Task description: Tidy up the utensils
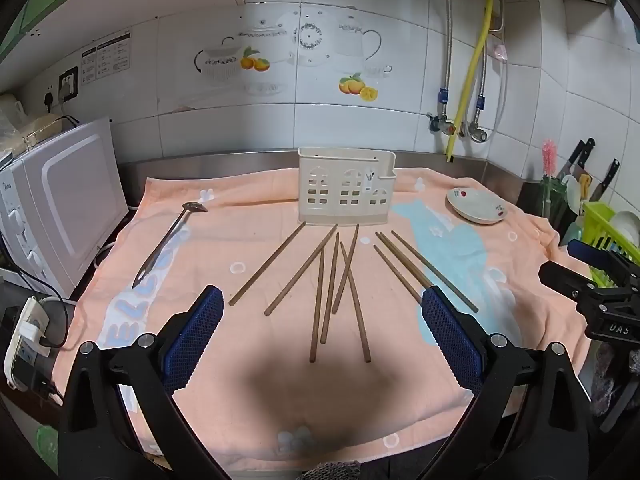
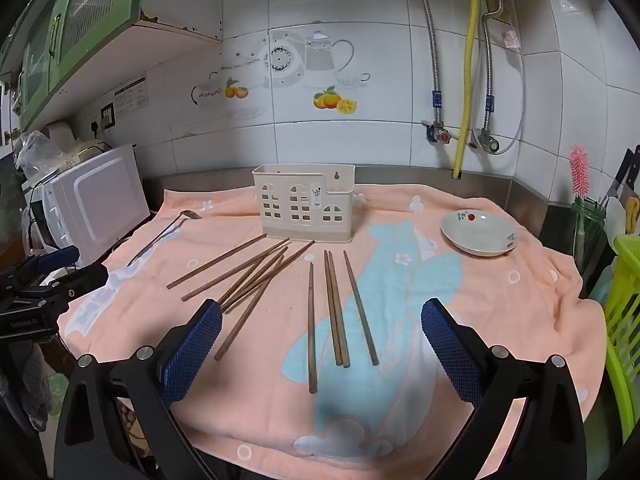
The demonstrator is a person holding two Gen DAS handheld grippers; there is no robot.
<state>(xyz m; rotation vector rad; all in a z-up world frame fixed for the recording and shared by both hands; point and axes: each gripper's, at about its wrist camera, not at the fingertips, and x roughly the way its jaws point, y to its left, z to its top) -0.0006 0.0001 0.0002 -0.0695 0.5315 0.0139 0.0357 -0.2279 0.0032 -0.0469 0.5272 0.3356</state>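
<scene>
Left wrist view shows a peach towel (image 1: 248,392) covering the counter, a white microwave (image 1: 64,204) at its left edge. A cream utensil holder (image 1: 346,188) stands upright near the towel's back, a small plate (image 1: 476,205) to its right. Brown chopsticks (image 1: 318,304) lie fanned in front of the holder; a metal spoon (image 1: 172,236) lies apart at left. Left gripper (image 1: 322,320) and right gripper (image 2: 322,324) both hover spread wide, grasping nothing.

Right gripper (image 2: 321,342) gapes wide at bottom centre over four wooden chopsticks (image 2: 338,312) on a peach towel (image 2: 500,300); cream utensil holder (image 2: 305,203) upper centre, saucer (image 2: 479,233) at right
</scene>
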